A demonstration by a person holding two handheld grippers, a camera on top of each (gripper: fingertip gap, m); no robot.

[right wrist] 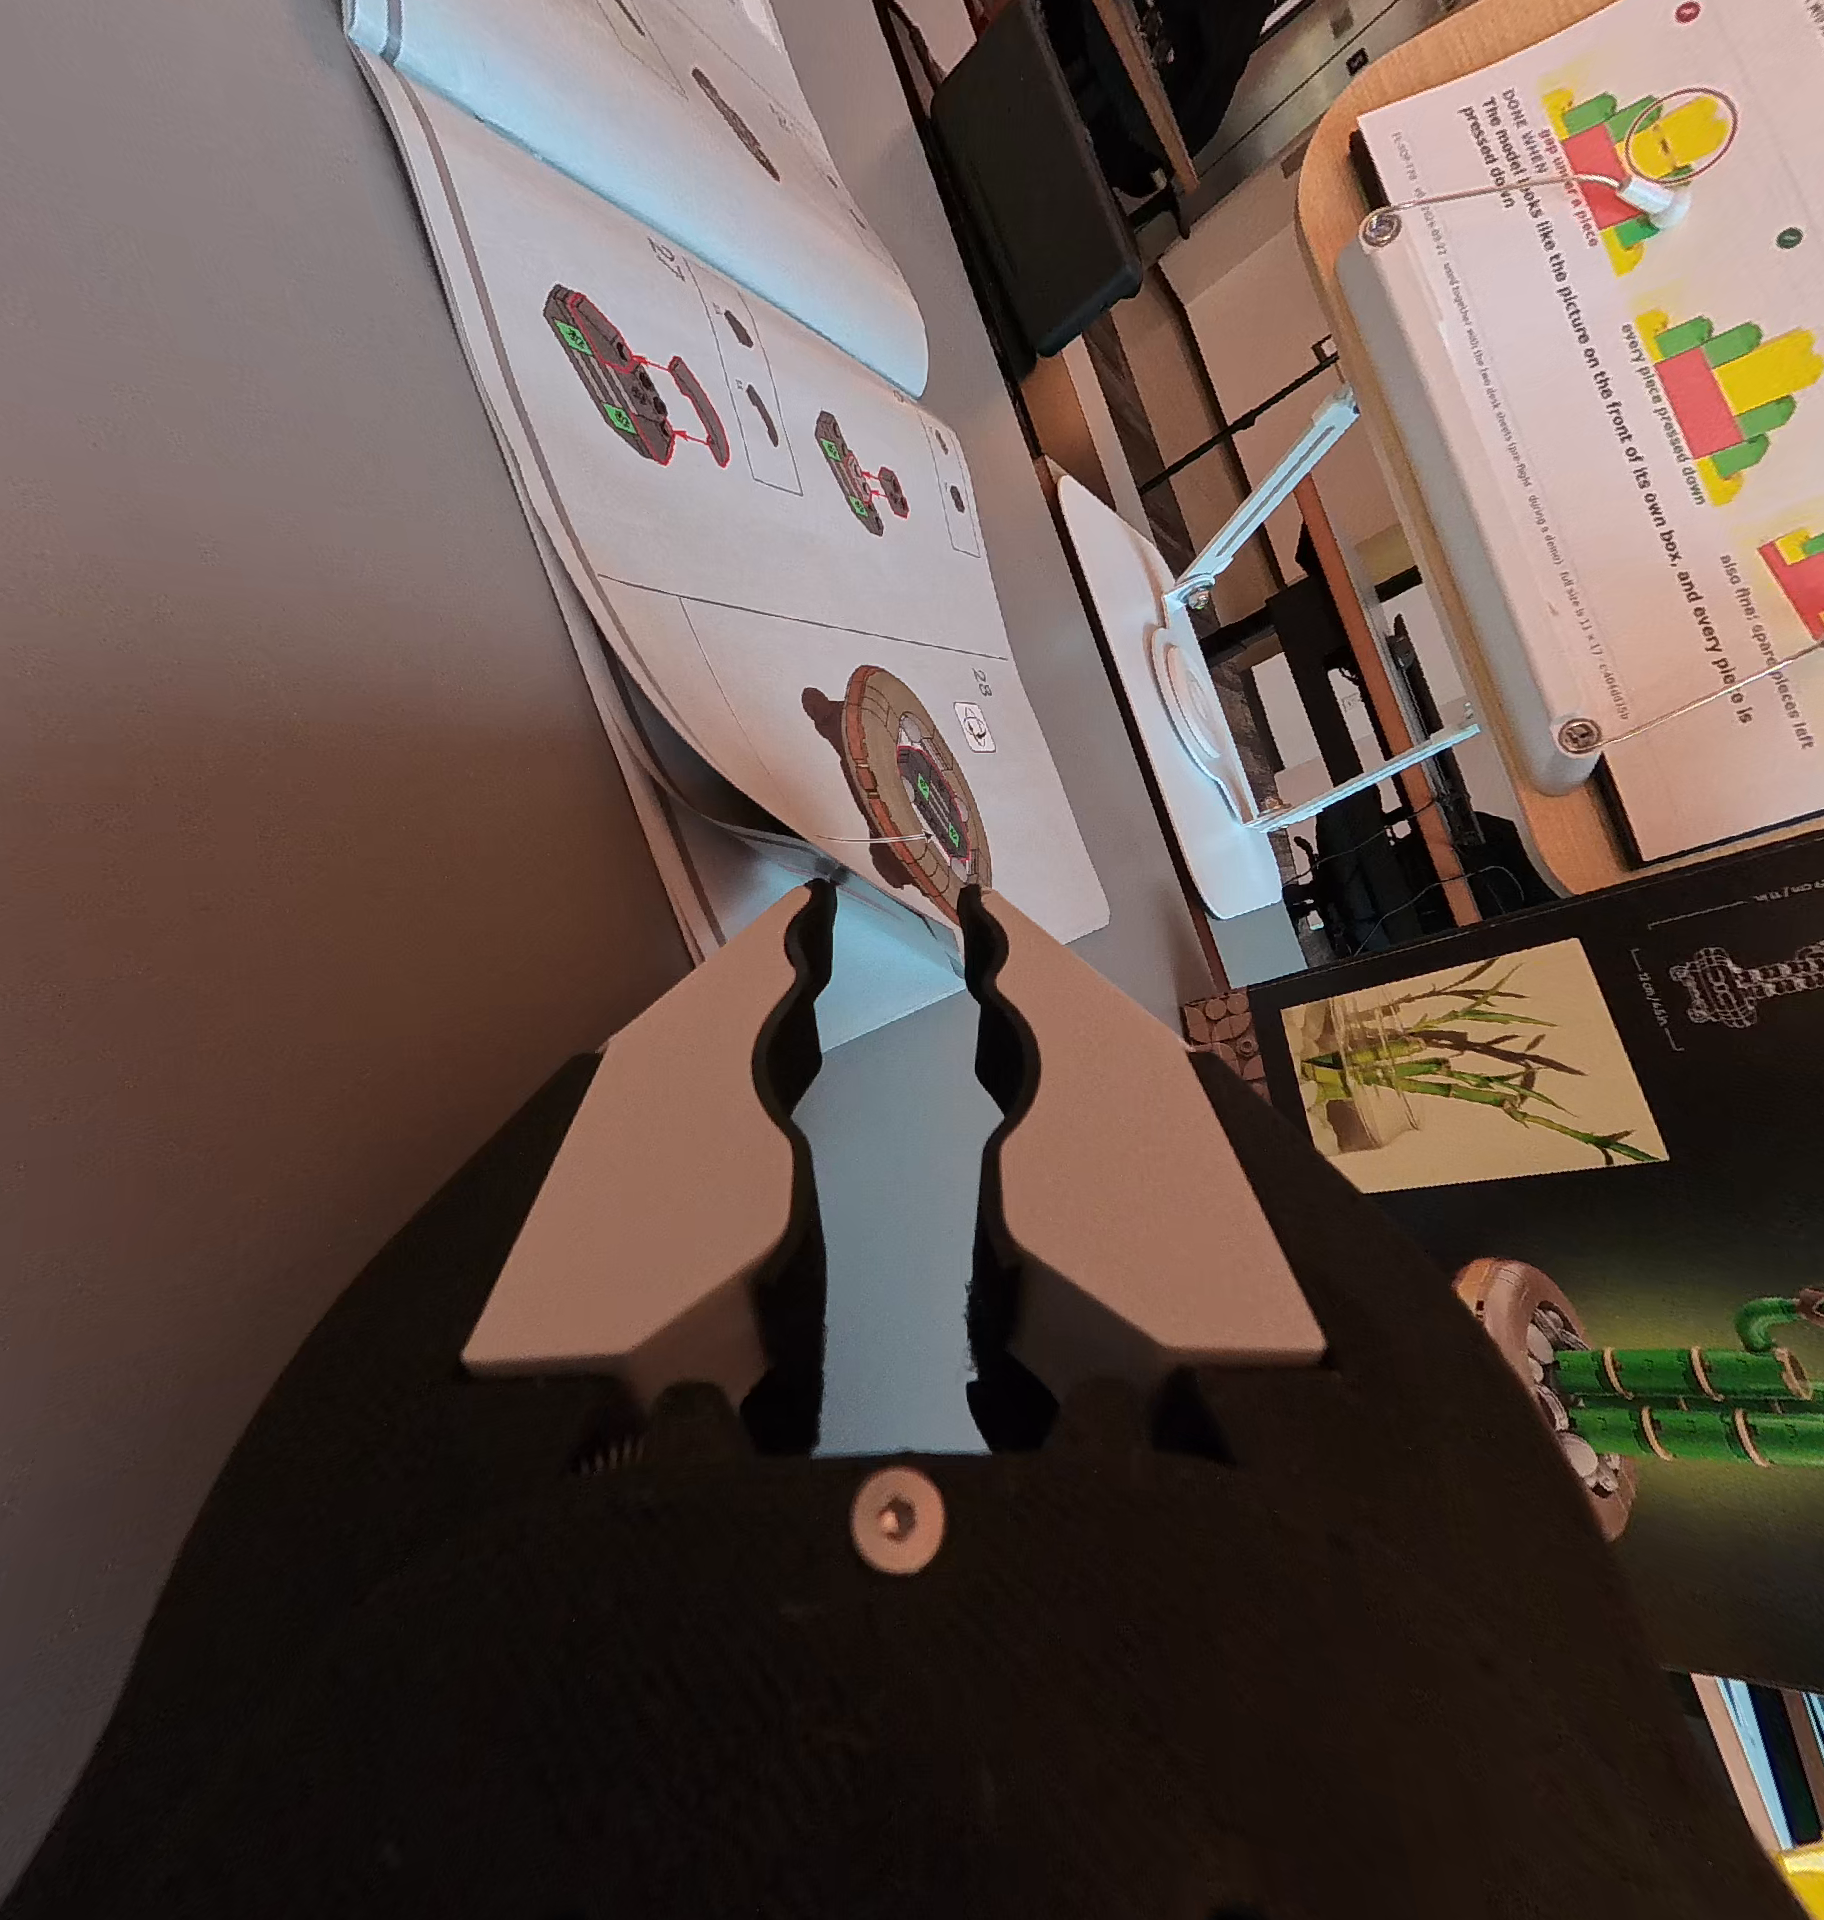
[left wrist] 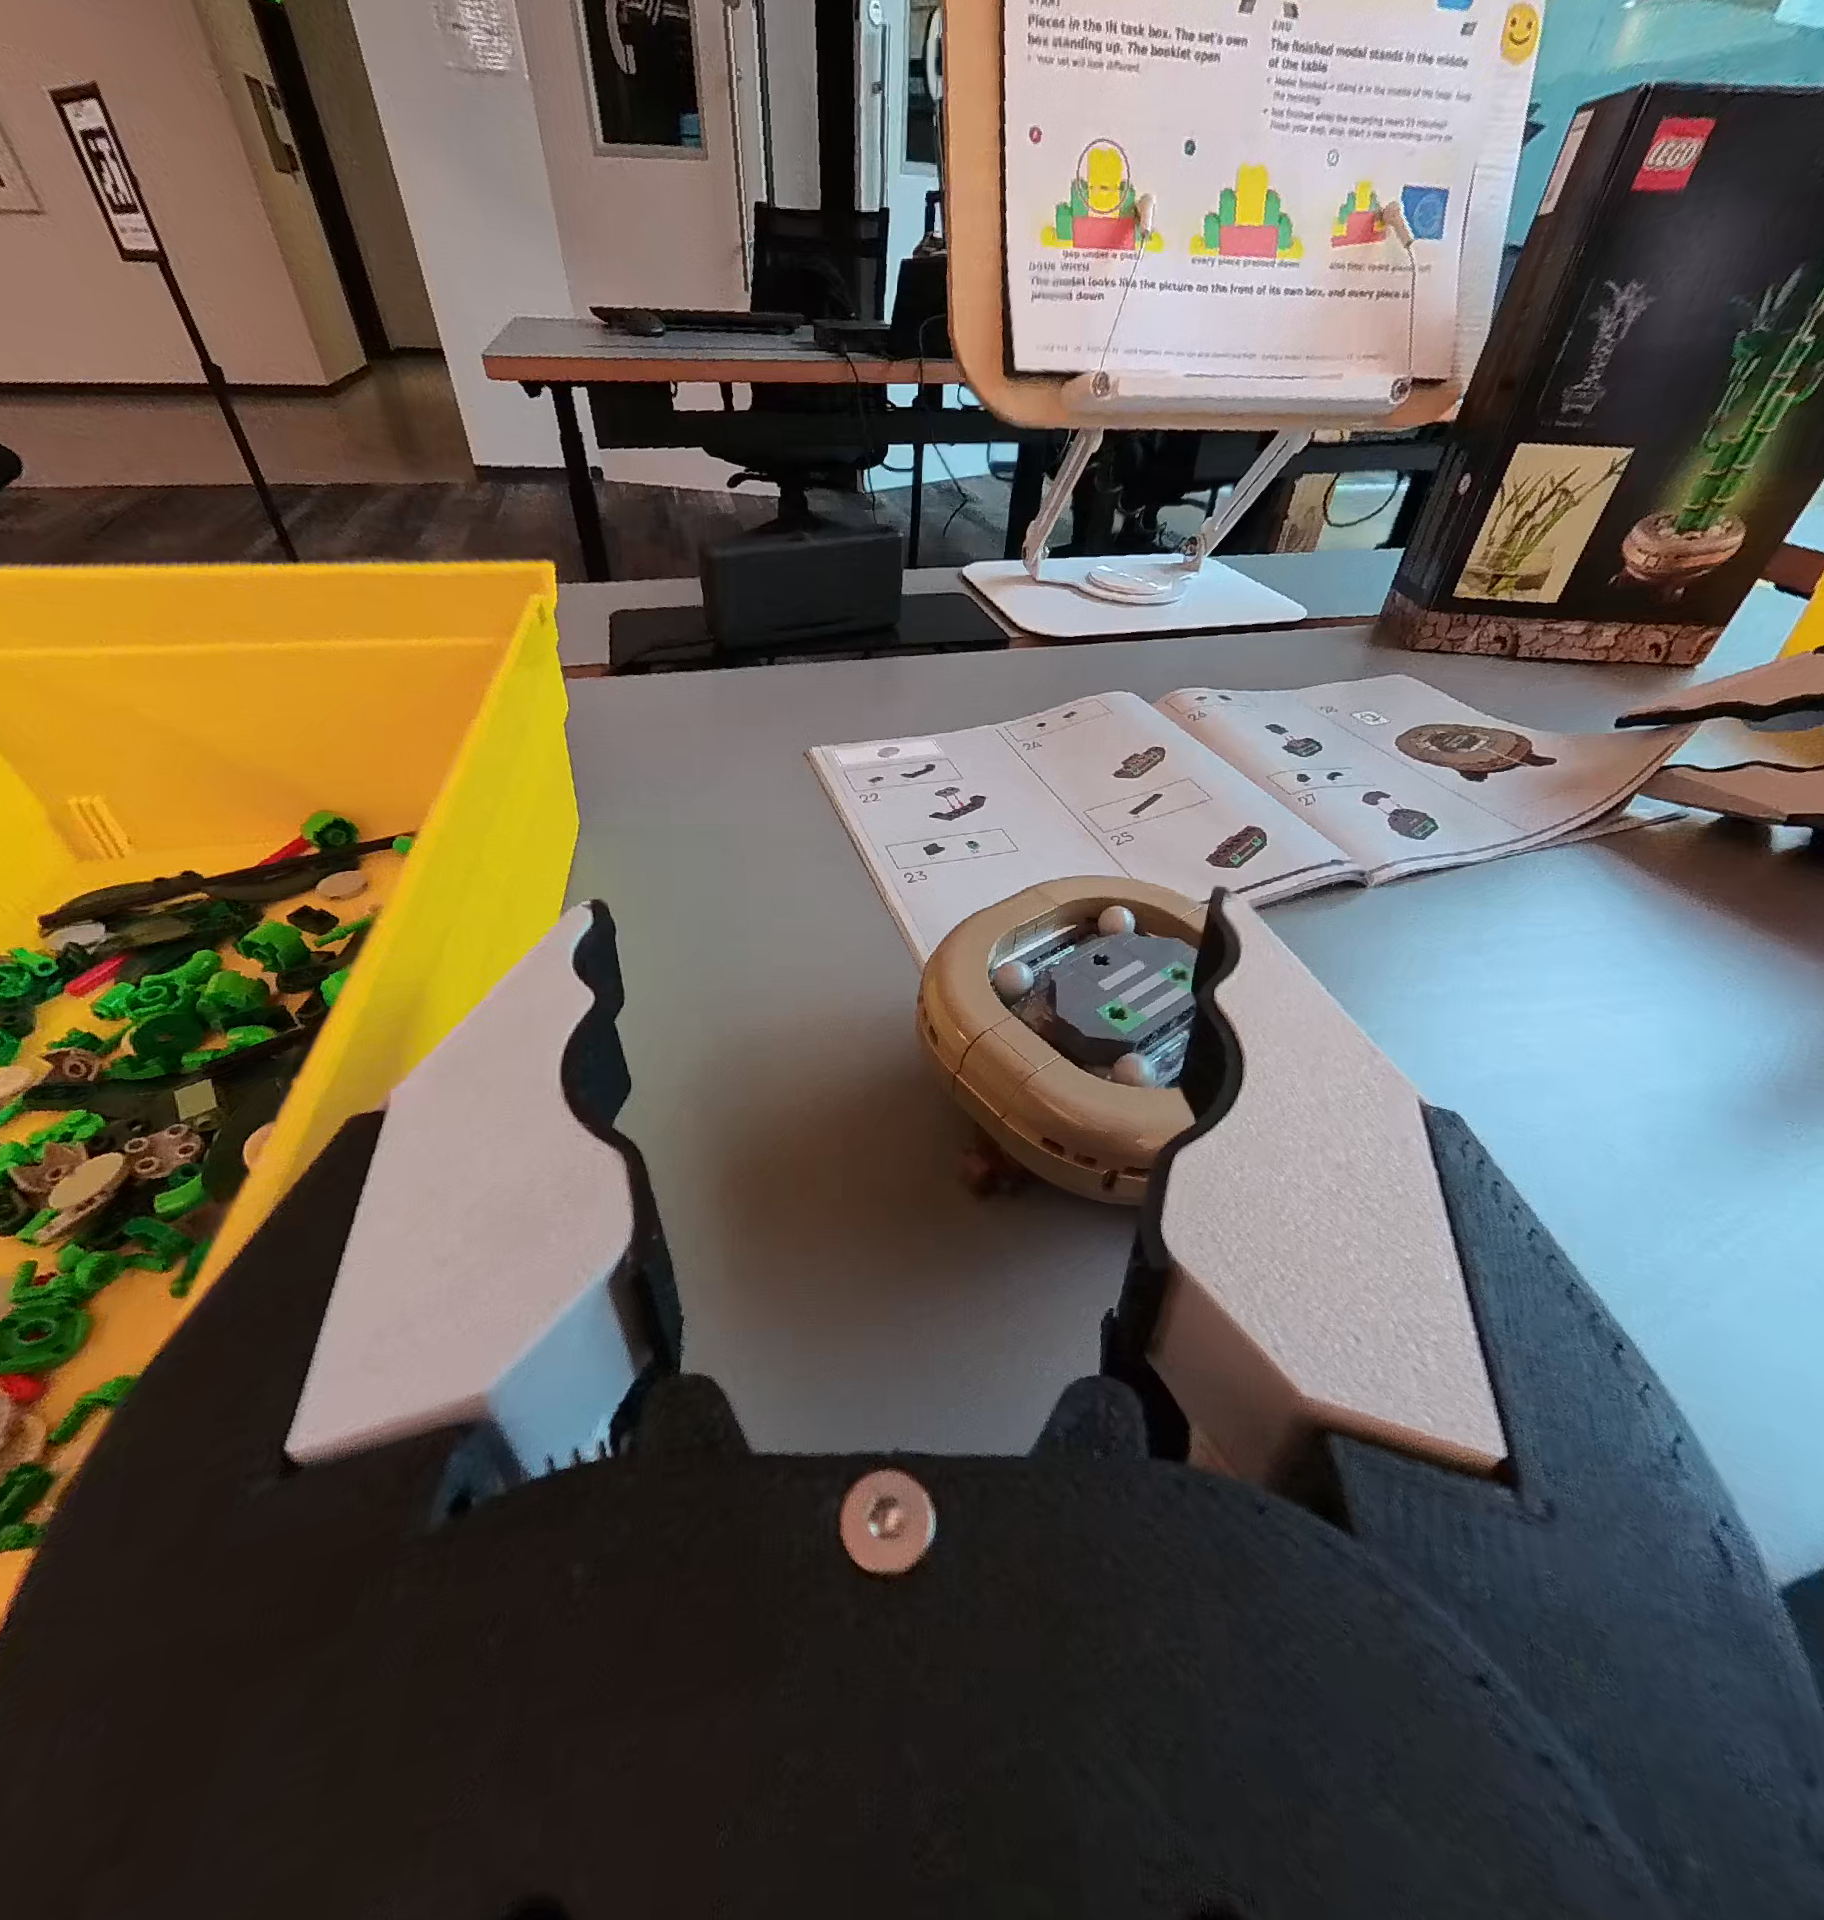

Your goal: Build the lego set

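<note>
The left tool [left wrist: 903, 925] stands wide open and empty, low over the grey surface [left wrist: 1510, 1091], its jaws framing the half-built tan pot base [left wrist: 1053, 1039]. The right-hand finger hides the base's 3 o'clock edge, so contact there cannot be told. The base sits upright on the surface with its grey core and green-marked studs facing up, probably so the next piece can be pressed straight down. It overlaps the near corner of the open instruction booklet [left wrist: 1199, 779], which lies at 12 o'clock from it, close enough to compare model and page.

The right tool [right wrist: 897, 899] is narrowly open, with a clear gap between its fingers and nothing held. Its tips sit at the booklet's [right wrist: 783, 582] lifted page edge, seemingly ready to pinch and turn it, though contact cannot be judged.

The yellow bin [left wrist: 451, 831] of loose green and brown pieces [left wrist: 160, 1018] stands at 9 o'clock, within easy reach. The set's box [left wrist: 1656, 395] stands upright at 1 o'clock, its picture serving as reference.
</note>
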